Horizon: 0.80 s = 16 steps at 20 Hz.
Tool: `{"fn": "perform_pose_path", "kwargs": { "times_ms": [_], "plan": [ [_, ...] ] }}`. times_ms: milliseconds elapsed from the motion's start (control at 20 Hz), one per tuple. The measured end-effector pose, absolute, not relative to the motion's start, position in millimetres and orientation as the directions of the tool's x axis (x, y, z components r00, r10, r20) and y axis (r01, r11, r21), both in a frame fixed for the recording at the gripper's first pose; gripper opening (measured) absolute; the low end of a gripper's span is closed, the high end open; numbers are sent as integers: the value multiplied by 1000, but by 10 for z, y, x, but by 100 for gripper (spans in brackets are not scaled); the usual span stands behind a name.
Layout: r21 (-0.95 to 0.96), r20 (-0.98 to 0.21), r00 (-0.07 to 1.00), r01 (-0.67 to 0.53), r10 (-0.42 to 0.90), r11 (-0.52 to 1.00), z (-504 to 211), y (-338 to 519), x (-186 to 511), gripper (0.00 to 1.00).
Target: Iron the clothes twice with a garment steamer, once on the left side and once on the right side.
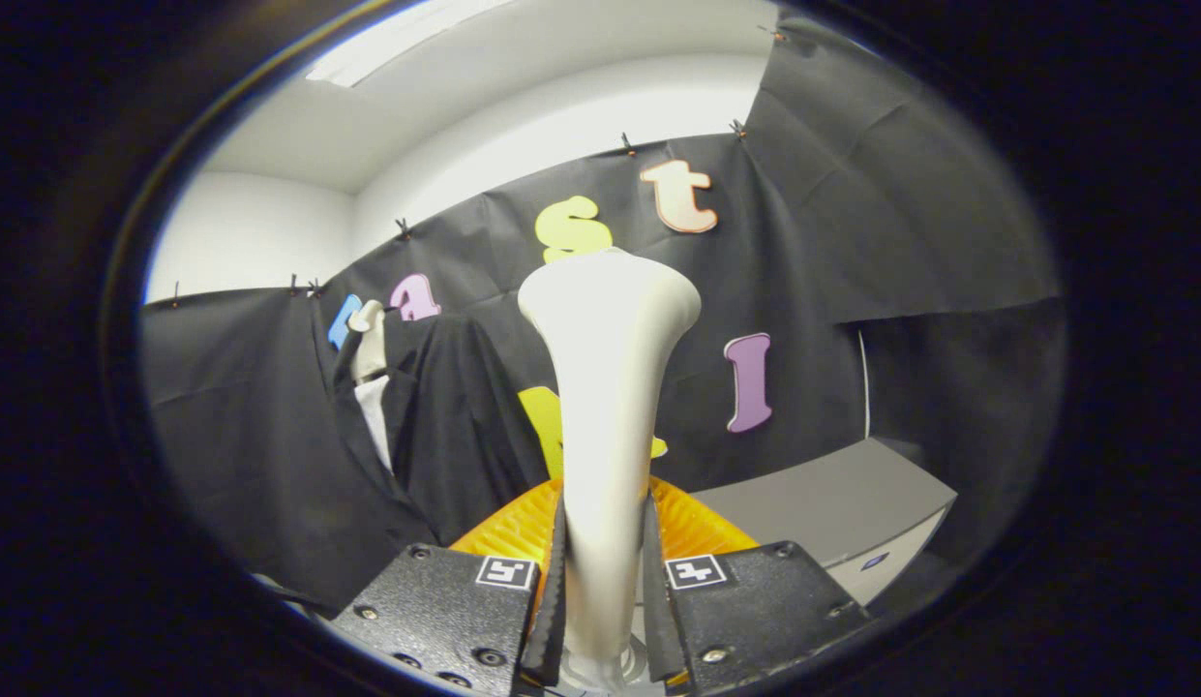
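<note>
Nearest, the gripper (605,600) is closed on the steamer (608,387), both fingers (554,600) pressing the sides of its white handle, so the gap between them is only as wide as that handle. The steamer stands upright between the fingers and flares out into a broad head at the top, well above them. Just behind the fingers, around the handle's lower part, sits an orange ribbed piece (508,528). To the right and a little farther off is a grey box (832,513) with a flat top. Farther back on the left hangs the dark garment (445,426), with a white strip down its front and a pale hanger neck (370,339) at its top. It is well apart from the steamer head, against the black cloth wall (852,223).
</note>
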State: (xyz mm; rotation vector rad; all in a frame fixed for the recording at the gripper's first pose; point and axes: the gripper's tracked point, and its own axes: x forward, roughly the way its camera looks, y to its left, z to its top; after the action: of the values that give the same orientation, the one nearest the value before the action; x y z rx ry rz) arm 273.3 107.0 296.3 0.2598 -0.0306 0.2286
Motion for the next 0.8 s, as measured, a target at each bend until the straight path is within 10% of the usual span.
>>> {"fn": "perform_pose_path", "kwargs": {
  "times_ms": [800],
  "plan": [
    [99, 95, 935, -350, 342, 931, 3605, 3143, 2904, 36]
  ]
}}
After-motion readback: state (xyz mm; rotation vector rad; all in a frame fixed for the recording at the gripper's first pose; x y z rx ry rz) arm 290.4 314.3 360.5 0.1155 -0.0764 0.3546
